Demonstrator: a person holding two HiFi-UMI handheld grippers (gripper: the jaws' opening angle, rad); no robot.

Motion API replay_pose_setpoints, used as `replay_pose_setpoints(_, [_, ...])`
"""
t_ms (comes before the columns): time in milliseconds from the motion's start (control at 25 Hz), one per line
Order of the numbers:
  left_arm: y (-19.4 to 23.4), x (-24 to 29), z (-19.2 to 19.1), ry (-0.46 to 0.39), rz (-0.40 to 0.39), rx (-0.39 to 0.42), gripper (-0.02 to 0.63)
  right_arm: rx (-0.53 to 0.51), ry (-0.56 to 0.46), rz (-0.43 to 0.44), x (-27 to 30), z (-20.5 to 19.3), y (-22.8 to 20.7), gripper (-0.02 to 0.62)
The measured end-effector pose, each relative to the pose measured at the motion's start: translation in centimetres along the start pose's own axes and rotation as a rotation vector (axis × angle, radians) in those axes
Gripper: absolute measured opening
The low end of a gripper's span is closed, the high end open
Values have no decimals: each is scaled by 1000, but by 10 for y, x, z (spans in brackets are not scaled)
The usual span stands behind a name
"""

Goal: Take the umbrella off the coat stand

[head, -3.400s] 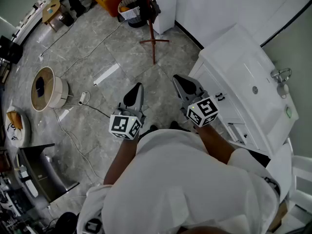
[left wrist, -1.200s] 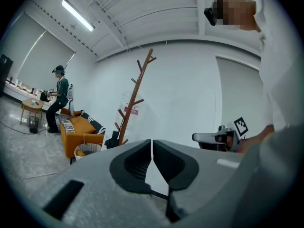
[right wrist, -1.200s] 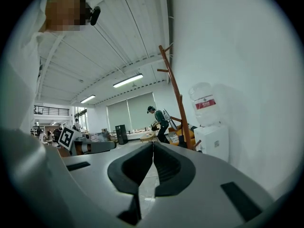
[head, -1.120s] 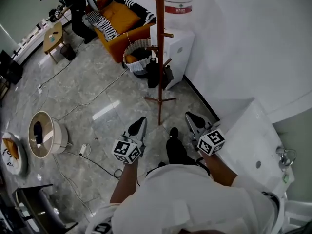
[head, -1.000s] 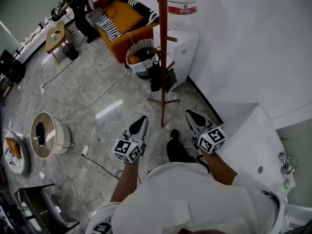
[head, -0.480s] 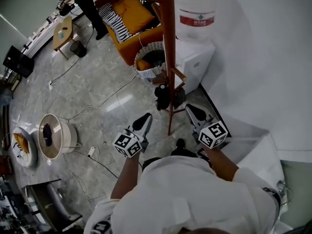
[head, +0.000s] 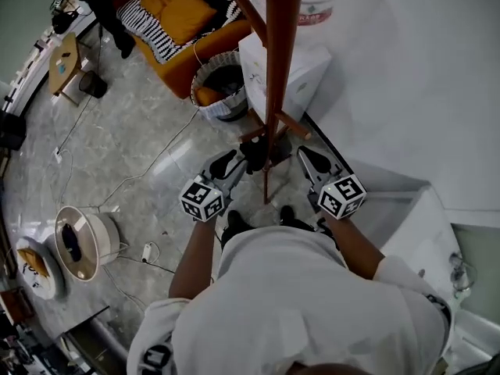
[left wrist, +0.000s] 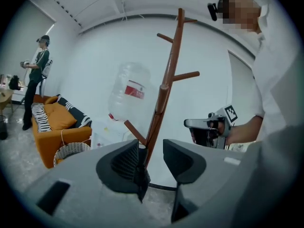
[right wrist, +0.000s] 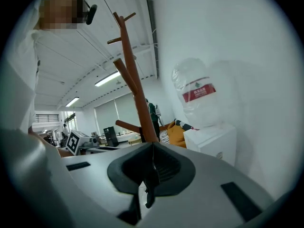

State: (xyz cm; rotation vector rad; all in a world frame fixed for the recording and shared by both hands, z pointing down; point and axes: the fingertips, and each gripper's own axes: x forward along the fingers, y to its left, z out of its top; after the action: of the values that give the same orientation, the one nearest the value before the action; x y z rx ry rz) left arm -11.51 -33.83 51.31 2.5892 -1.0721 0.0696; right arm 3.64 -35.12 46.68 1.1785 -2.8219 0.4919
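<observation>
A red-brown wooden coat stand (head: pixel 281 76) rises right in front of me. A black folded umbrella (head: pixel 256 153) hangs low on it, from a short peg. My left gripper (head: pixel 234 162) is level with the umbrella and just left of the pole; its jaws are opening. In the left gripper view the dark umbrella (left wrist: pixel 140 177) hangs in the gap by the left pad of the left gripper (left wrist: pixel 152 158), and no pad presses on it. My right gripper (head: pixel 306 155) is right of the pole. In the right gripper view the right gripper (right wrist: pixel 152 163) is shut and empty, with the stand (right wrist: pixel 137 103) beyond it.
A white water dispenser (head: pixel 285 69) with a bottle (head: pixel 316 6) stands behind the stand against the wall. A wicker basket (head: pixel 219 84) and an orange sofa (head: pixel 176 10) lie to the left. A white cabinet (head: pixel 414 225) is at my right. Cables cross the floor.
I have walked up to the coat stand, so it looms much larger. Both grippers have moved forward to either side of the pole, and the left jaws have opened.
</observation>
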Motion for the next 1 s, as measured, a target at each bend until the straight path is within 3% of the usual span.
replay_pose_setpoints(320, [36,37,-23,146,-145,66,237,38,3,-143,0,-17,-4,14])
replay_pose_setpoints(560, [33,71,-45,248,-249,142,249,46,2,-205,-10,-23,-10,14])
replay_pose_setpoints(1000, [25,93,-53,295,-260,204,207,50,-25,-288,-32,-17,-37,15])
